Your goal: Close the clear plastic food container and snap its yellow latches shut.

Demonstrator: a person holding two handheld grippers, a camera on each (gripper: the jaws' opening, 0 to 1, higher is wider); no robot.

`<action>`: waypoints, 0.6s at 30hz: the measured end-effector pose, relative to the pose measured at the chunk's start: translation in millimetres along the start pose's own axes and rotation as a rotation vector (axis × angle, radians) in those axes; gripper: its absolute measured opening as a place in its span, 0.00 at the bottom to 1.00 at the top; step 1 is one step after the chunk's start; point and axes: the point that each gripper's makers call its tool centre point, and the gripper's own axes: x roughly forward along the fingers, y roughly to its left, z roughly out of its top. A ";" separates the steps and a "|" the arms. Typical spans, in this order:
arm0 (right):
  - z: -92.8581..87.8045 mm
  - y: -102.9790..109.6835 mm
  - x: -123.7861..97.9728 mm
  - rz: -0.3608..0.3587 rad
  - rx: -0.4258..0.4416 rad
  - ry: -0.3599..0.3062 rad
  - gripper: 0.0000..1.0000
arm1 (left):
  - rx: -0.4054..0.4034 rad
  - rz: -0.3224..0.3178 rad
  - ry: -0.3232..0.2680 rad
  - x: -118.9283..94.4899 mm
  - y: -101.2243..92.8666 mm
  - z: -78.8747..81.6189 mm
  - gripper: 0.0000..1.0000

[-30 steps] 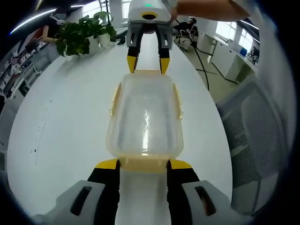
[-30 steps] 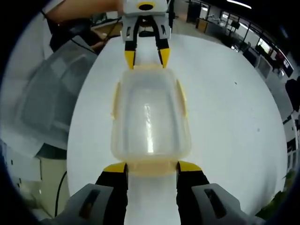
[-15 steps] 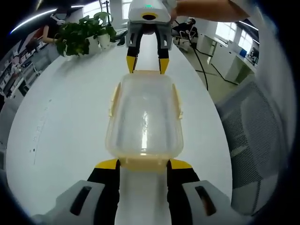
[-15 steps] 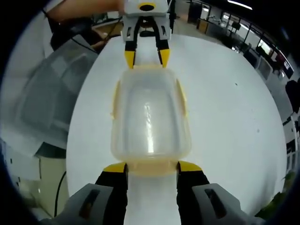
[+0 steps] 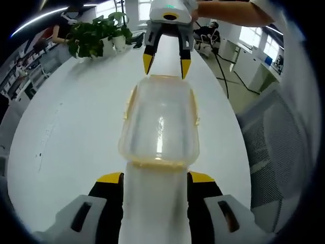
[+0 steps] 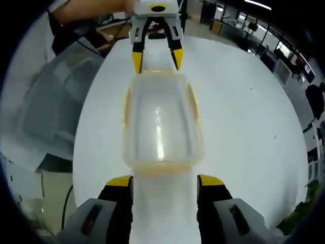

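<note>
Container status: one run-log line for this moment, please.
container: lid on, standing on white table | left gripper: open, just short of near end | right gripper: open, at opposite end | side latches: state unclear

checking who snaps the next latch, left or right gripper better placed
Neither clearly: left gripper and right gripper each face one short end of the container, jaws open and clear of it. The yellow side latches lie equally between them.
</note>
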 end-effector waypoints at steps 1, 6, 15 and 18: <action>3.2 2.2 -3.3 -0.005 0.039 -0.024 0.49 | -0.023 0.007 -0.012 -1.1 1.0 1.1 0.49; 5.4 -0.2 -14.1 -0.064 0.182 -0.042 0.47 | -0.059 0.022 0.037 1.8 -4.7 -10.9 0.49; 19.3 1.3 -11.6 -0.099 0.464 -0.112 0.47 | -0.344 0.066 -0.085 -9.4 2.0 -0.1 0.50; 27.1 5.8 -9.4 -0.088 0.513 -0.113 0.46 | -0.378 0.093 -0.105 -11.0 2.5 5.9 0.50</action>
